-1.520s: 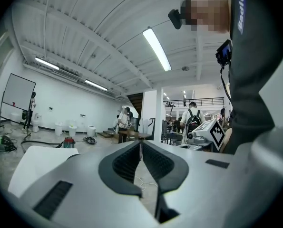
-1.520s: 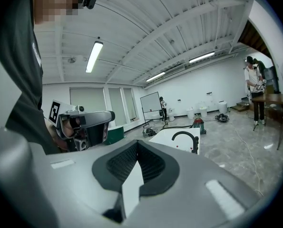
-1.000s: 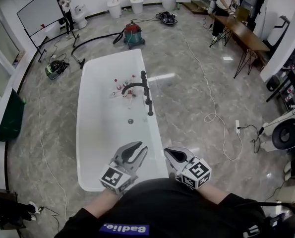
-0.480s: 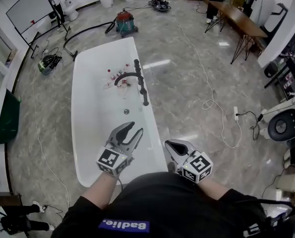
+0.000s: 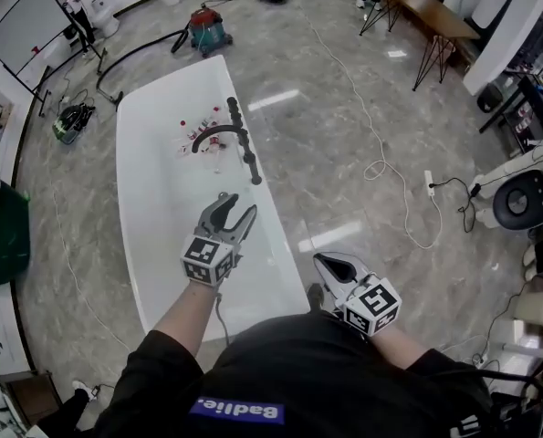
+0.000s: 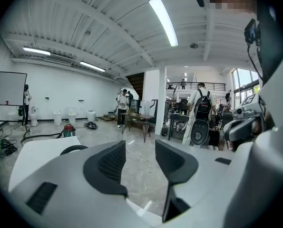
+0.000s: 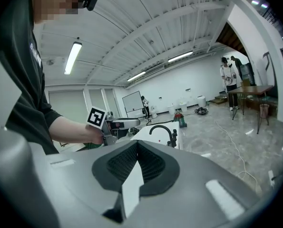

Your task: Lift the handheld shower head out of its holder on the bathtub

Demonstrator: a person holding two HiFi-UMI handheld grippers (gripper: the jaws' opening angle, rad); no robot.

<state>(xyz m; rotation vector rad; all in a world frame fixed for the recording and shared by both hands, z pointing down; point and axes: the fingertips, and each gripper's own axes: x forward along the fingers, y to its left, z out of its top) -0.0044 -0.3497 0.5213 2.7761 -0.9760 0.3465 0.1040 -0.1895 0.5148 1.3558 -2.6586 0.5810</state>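
While held over the bathtub, the left gripper has its jaws apart, just widened, with nothing between them. The shower head, seated in its holder on the rim ahead, should be straddled squarely, gripped, then lifted straight up. The right gripper is kept back, jaws together, empty.

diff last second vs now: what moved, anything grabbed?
The left claw reached forward over the bathtub toward the black tap set. Its jaws have just been opening, with nothing between them. Nothing was taken hold of or let go. The right claw stayed shut and empty near the person's body, by the tub's right edge. The tap set is untouched.
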